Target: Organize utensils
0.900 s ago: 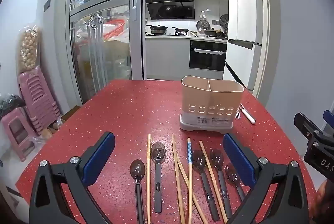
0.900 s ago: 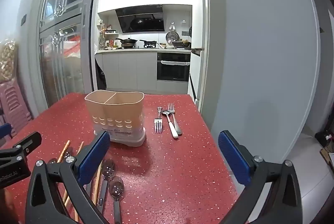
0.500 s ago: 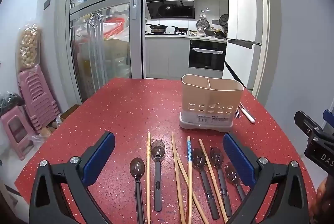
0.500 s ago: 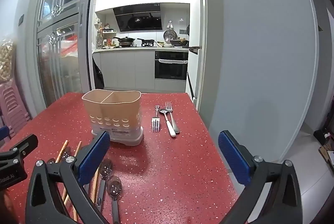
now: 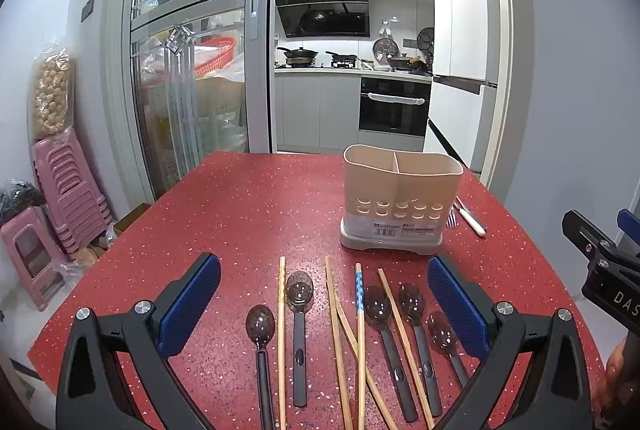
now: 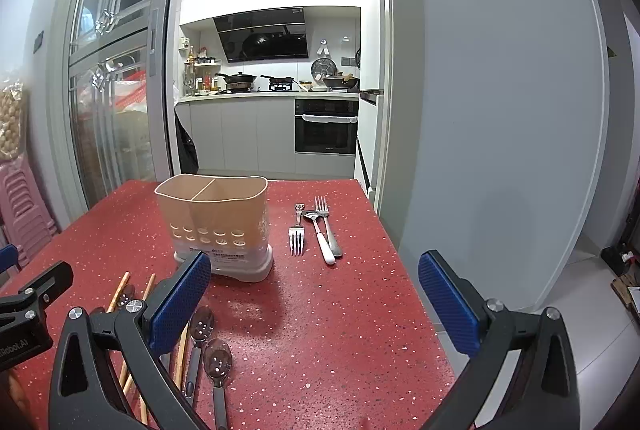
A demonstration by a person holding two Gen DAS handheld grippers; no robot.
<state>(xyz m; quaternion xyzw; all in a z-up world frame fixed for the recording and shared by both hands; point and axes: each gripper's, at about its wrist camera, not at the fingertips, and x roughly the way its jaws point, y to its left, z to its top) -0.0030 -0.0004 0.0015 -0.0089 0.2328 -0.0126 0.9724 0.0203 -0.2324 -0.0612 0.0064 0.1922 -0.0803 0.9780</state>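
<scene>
Utensils (image 5: pixel 360 314) unmoved vs earlier; left tool (image 5: pixel 324 304) & right tool (image 6: pixel 314 294) still wide open, empty.

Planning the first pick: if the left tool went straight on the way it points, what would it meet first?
Probably the chopsticks and dark spoons lying on the red table between its open jaws, well before the beige holder; depth is unclear.

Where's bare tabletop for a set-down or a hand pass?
Free: the red table left of the utensil holder, back to the far edge; also the stretch nearer than the forks along the right edge. Crowded: chopsticks and dark spoons at the near edge.
</scene>
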